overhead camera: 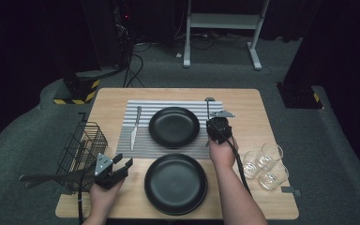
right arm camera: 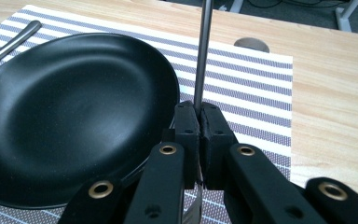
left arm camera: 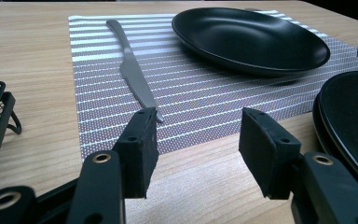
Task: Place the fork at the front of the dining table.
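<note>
Steel cutlery is being laid out for a place setting on the wooden table (overhead camera: 248,101). Right gripper (overhead camera: 214,123) is sitting just right of the upper black plate (overhead camera: 174,126), near the middle of the high view, with its jaws pressed together on a fork (right arm camera: 203,56); in the right gripper view the slim handle is rising straight up from between the pads, and in the left gripper view the tines are showing at the upper right corner. The fork is hanging over the right part of the striped placemat (overhead camera: 140,140), between the plate and the mat's right edge, and seems not yet to be lying down.

Left gripper (overhead camera: 123,165) is hovering at the lower left of the high view, beside the black wire basket (overhead camera: 82,145), its jaws standing apart with nothing between them. It is pointing toward the table knife (left arm camera: 133,74), which is already lying on the left of the mat, blade end nearest the gripper.

Judging from this, the setting is well along: mat, plate and knife are placed, and the fork is about to go down to the plate's right. Some utensils are lying by the basket at the far left, too dim to name. A second black plate (overhead camera: 176,183) is waiting on bare wood near the bottom centre, and three clear glasses (overhead camera: 265,164) are clustered at the right, so more laying probably remains.
</note>
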A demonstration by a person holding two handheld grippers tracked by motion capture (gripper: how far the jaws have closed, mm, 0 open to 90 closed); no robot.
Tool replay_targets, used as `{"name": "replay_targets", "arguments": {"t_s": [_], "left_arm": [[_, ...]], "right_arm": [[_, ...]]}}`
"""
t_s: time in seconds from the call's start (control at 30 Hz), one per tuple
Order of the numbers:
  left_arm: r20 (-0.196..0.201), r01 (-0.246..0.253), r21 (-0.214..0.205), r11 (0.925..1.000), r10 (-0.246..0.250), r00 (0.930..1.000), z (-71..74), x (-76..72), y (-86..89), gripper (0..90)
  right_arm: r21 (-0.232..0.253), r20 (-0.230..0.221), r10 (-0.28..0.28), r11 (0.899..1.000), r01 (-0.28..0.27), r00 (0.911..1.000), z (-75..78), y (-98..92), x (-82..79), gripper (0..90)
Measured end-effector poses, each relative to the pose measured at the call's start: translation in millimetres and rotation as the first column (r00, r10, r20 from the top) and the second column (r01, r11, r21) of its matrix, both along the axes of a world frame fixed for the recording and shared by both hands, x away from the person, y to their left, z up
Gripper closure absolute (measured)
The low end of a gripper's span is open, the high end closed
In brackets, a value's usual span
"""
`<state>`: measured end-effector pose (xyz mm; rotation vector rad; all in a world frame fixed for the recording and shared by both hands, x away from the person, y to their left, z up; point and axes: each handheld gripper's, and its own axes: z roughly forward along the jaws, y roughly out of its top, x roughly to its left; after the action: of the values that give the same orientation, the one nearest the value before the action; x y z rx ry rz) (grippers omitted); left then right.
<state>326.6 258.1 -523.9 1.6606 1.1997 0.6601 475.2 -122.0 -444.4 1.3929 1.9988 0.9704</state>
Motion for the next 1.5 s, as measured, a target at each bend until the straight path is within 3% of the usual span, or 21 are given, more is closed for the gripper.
{"name": "replay_targets", "arguments": {"t_s": [0.37, 0.47, 0.73, 1.27, 1.5], "left_arm": [[0.001, -0.001, 0.000, 1.0000, 0.001, 1.0000, 0.0, 0.2, 0.0, 47.0], [0.001, 0.000, -0.001, 1.0000, 0.000, 1.0000, 0.0, 0.2, 0.0, 47.0], [0.001, 0.001, 0.000, 1.0000, -0.001, 1.0000, 0.0, 0.2, 0.0, 47.0], [-0.003, 0.004, 0.008, 1.0000, -0.004, 1.0000, -0.3, 0.9, -1.0, 47.0], [-0.003, 0.008, 0.009, 0.9999, -0.008, 1.0000, -0.2, 0.8, -0.8, 47.0]], "right_arm": [[-0.004, 0.032, 0.000, 1.000, 0.000, 0.9995, 20.9, 4.3, 2.7, 87.2], [-0.022, 0.012, -0.003, 1.000, 0.003, 0.9999, 15.5, 3.7, 3.2, 87.2], [-0.015, -0.051, -0.028, 1.000, 0.027, 0.9983, -6.5, -0.7, 6.1, 87.1], [-0.039, -0.075, -0.044, 0.998, 0.042, 0.9962, -24.2, 3.0, 23.2, 87.1], [-0.017, -0.091, -0.065, 0.998, 0.064, 0.9938, -32.2, 2.1, 32.3, 87.1]]}}
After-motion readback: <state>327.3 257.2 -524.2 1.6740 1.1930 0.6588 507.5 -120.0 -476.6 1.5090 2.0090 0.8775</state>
